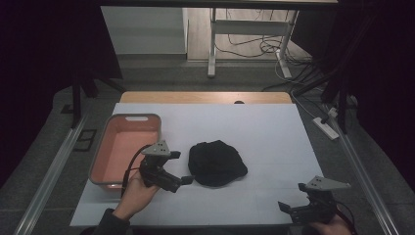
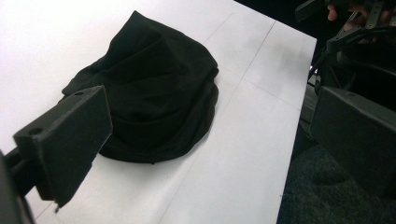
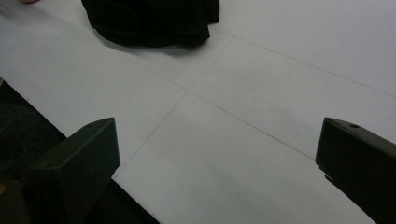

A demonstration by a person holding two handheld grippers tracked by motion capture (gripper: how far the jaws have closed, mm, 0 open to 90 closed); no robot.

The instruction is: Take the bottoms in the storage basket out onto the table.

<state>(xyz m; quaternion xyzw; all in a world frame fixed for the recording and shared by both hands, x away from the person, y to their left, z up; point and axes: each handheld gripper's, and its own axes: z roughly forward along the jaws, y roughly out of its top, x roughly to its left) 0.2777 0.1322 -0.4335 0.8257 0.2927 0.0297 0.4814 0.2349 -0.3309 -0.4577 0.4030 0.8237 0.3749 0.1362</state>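
White table sheet (image 1: 274,142), dim room. Black cloth (image 1: 217,163) heaped mid-table, pink bin (image 1: 128,147) to its left. L gripper (image 1: 182,168) spread, beside cloth's edge; R gripper (image 1: 288,209) spread, near front edge, well apart. Risk: shallow pinch takes top fold only, so heap unravels or drags.

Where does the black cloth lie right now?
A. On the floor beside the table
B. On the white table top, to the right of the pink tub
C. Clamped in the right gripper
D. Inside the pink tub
B: the black cloth lies bunched on the white table top, right of the pink tub, with the open left gripper beside it.
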